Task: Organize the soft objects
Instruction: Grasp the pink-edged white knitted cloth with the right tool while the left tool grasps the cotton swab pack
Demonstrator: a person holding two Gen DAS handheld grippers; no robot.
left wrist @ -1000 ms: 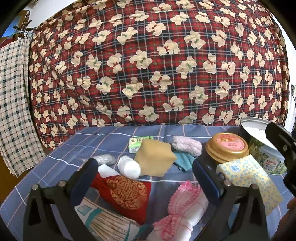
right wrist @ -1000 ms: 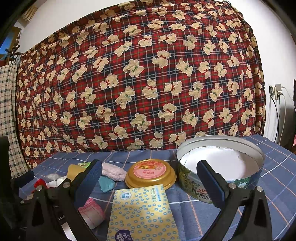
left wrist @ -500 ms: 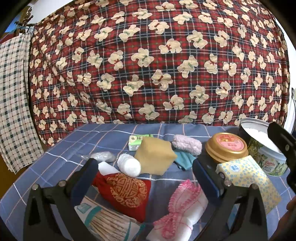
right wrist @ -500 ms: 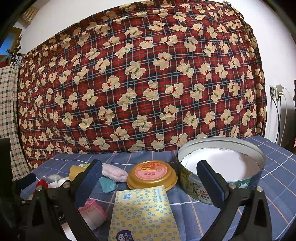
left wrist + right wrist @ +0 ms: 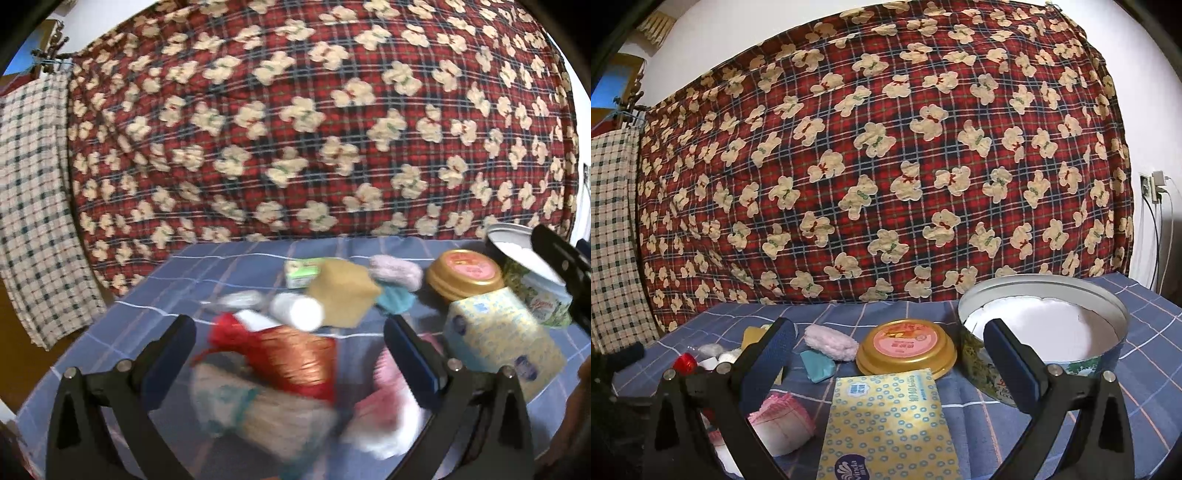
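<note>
My left gripper (image 5: 288, 350) is open and empty above a red and gold pouch (image 5: 291, 358), a packet of cotton swabs (image 5: 258, 406) and a pink-edged white cloth (image 5: 388, 413). Behind them lie a tan sponge (image 5: 343, 295), a white roll (image 5: 299, 312), a teal cloth (image 5: 395, 299) and a pink fluffy pad (image 5: 397, 271). My right gripper (image 5: 886, 365) is open and empty above a yellow tissue pack (image 5: 890, 428), with the open round tin (image 5: 1045, 332) at its right. The near items in the left wrist view are blurred.
A gold lid with a pink label (image 5: 908, 347) lies between the pink pad (image 5: 831, 341) and the tin. A small green box (image 5: 301, 273) sits at the back. A red bear-print quilt (image 5: 886, 166) hangs behind the blue plaid tablecloth (image 5: 1137, 376).
My left gripper has moved forward and down towards the pouch and cloth, so the near items look larger and blurred. My right gripper has barely moved.
</note>
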